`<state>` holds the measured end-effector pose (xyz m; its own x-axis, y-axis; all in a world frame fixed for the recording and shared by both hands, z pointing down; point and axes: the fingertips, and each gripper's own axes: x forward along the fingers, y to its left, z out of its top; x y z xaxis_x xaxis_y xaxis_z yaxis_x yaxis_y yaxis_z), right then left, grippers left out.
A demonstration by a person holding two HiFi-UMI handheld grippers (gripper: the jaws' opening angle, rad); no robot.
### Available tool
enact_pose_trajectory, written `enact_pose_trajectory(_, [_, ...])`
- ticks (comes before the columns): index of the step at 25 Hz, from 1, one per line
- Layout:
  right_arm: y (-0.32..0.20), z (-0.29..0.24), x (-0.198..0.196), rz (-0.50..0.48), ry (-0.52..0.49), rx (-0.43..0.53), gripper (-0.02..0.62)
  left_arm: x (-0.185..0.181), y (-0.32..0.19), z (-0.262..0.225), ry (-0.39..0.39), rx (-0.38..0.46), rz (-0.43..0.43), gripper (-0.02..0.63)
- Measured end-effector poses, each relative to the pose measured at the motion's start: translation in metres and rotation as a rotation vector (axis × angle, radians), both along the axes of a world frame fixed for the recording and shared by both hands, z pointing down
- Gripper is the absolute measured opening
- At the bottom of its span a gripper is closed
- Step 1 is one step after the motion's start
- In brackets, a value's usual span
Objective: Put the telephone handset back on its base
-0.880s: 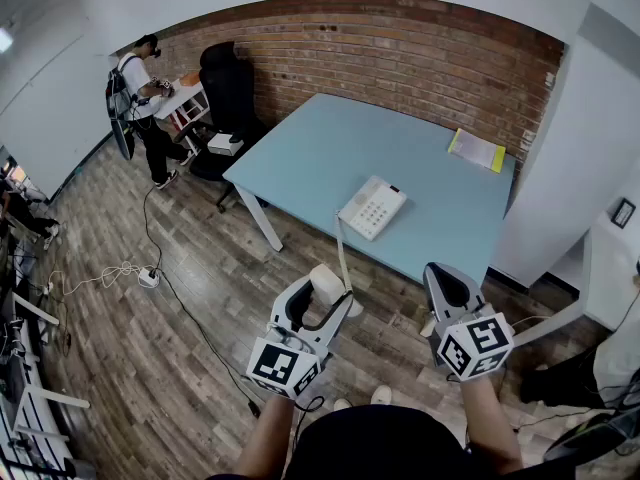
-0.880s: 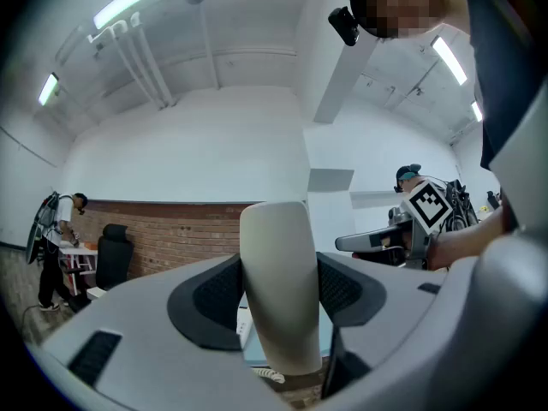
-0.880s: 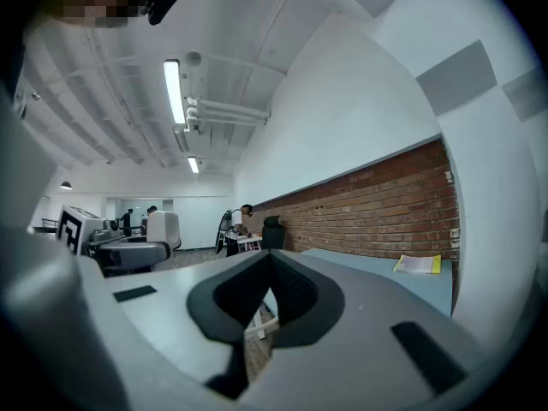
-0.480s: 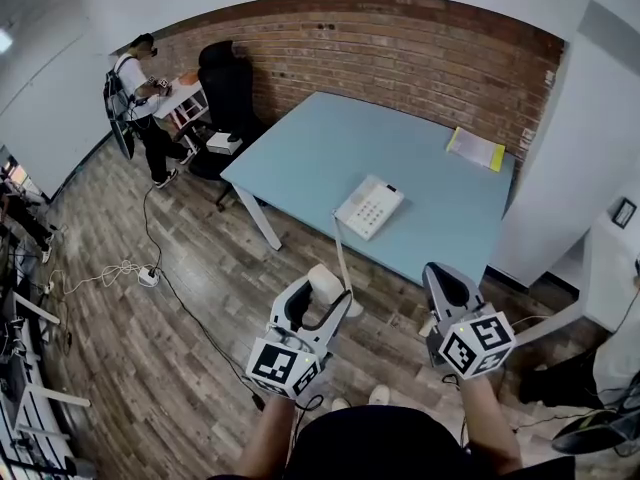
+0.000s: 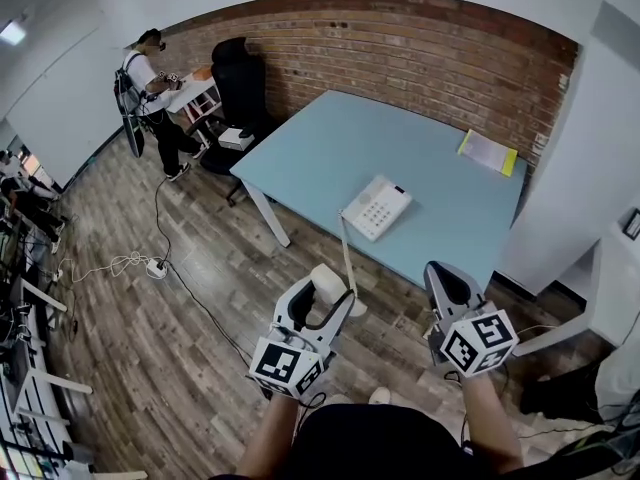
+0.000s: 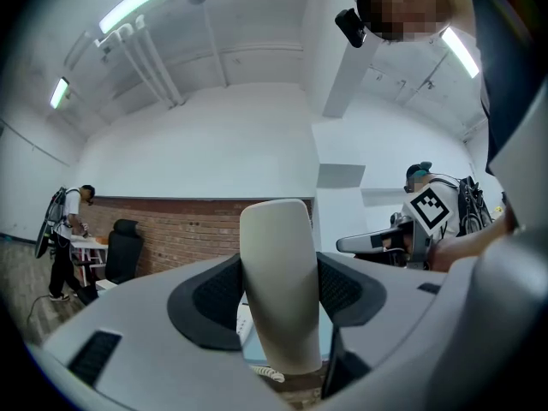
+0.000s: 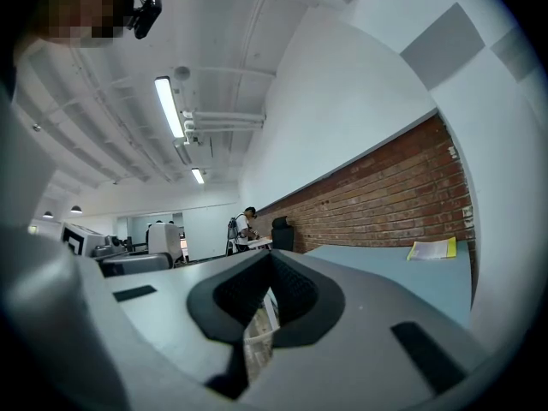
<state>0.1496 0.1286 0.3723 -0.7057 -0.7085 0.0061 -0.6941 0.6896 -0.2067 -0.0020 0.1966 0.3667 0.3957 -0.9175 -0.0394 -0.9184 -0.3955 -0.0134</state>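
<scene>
L gripper point(image 5: 322, 294) jaws clamped on handset point(image 6: 278, 289) middle: prob light, stiff, slick plastic; cord point(image 5: 346, 253) tugs. R gripper point(image 5: 446, 270) jaws together, empty.

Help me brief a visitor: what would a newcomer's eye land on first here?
First, the cream telephone handset clamped in the left gripper, short of the pale blue table, its cord running to the phone base there. Beside it the right gripper is shut and empty.
</scene>
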Motion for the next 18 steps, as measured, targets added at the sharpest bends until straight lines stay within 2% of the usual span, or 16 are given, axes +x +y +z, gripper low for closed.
enact_pose_trajectory(18, [-0.022,0.012,-0.003,-0.043,-0.017,-0.027,0.012,0.005,-0.016,0.01,-0.009,-0.029,-0.039,0.258])
